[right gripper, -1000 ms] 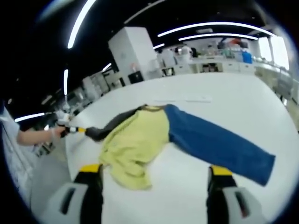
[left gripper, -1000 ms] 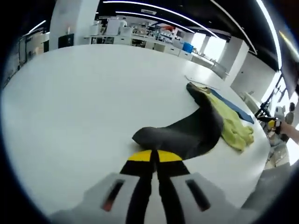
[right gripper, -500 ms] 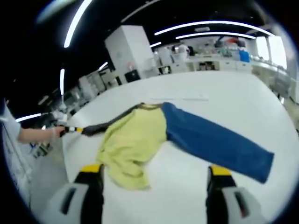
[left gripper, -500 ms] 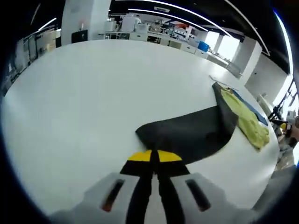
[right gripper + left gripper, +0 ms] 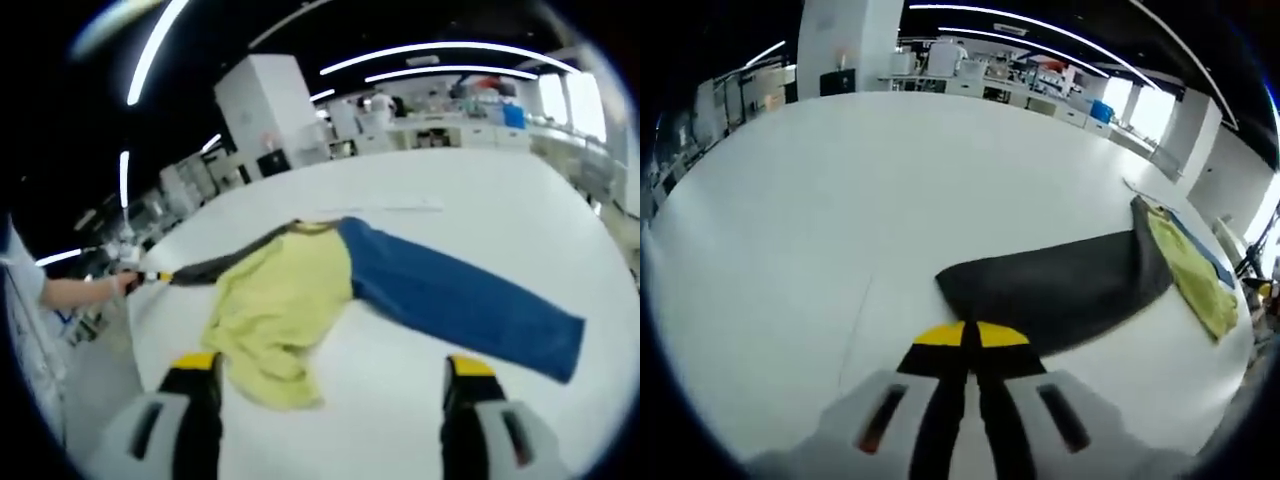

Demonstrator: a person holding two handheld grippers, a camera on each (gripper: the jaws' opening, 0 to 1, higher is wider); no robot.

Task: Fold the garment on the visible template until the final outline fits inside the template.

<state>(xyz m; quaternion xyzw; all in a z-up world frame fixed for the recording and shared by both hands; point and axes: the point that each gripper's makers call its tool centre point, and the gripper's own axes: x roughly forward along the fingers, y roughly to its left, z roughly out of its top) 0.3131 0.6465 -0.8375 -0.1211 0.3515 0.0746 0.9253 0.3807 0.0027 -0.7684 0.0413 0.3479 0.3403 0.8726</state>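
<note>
Garment [image 5: 330,300] lies spread on the white table [image 5: 480,200], a top with a yellow-green body, one blue sleeve and one dark grey sleeve. In the right gripper view it sits ahead of the right gripper [image 5: 330,385], whose yellow-tipped black fingers [image 5: 195,385] stand wide apart and grip nothing. The yellow body [image 5: 280,300] bunches just beyond the left finger, its crumpled lower edge reaching toward the gap between the two. The blue sleeve [image 5: 460,305] runs out flat from the body, crossing ahead of the right finger and ending past it. On the other side the dark sleeve [image 5: 215,265] is drawn out into a thin, taut strip that ends at the left gripper [image 5: 150,277], seen small at the far left with a person's hand [image 5: 122,284] behind it.

In the left gripper view the left gripper's fingers [image 5: 940,345] are pressed together, no gap showing, and the end of the dark sleeve [image 5: 1060,290] sits directly at their yellow tips. From there the sleeve stretches as a broad flat band away to the right, up to the yellow body [image 5: 1195,275] near the table's far edge. Bare white table lies to the left of the fingers and beyond them.
</note>
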